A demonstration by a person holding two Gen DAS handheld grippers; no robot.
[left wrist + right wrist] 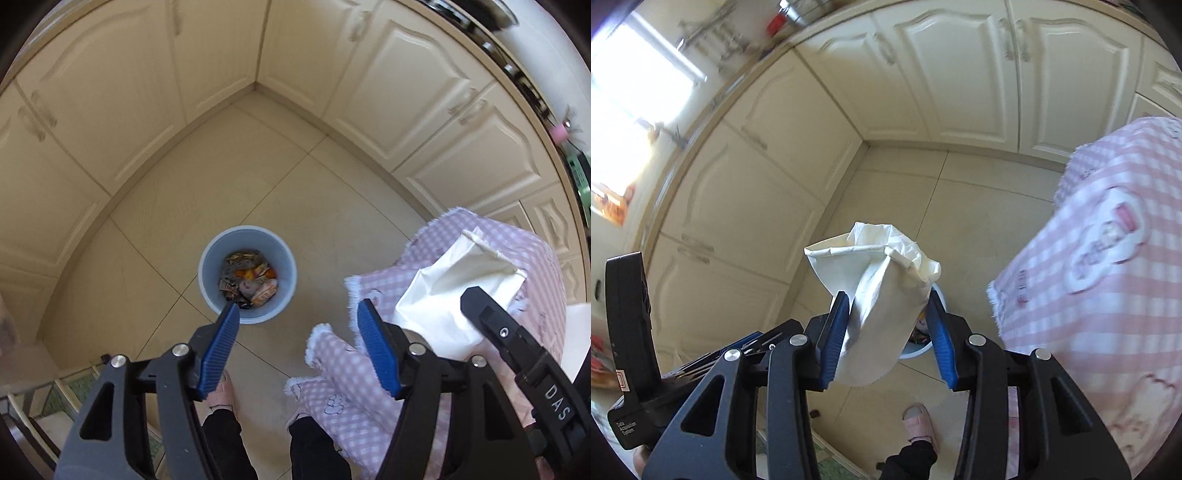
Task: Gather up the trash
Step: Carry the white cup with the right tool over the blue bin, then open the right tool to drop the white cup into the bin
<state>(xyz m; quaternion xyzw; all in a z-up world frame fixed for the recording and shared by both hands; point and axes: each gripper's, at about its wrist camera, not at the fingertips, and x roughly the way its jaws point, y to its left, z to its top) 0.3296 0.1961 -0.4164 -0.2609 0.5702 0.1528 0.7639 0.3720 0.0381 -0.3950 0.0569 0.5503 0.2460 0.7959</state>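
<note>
A light blue trash bin (247, 275) stands on the tiled floor, holding wrappers and scraps (249, 280). My left gripper (299, 317) is open and empty, high above the bin's near rim. My right gripper (888, 308) is shut on a crumpled white paper bag (875, 295), held above the floor. The bag also shows in the left wrist view (454, 295), right of my left gripper. In the right wrist view the bin (919, 350) is mostly hidden behind the bag.
Cream cabinet doors (122, 122) meet in a corner behind the bin. A pink checked cloth (369, 391) hangs at the right, also in the right wrist view (1100, 295). The person's pink slippers (221, 395) and dark trousers (229, 443) stand below.
</note>
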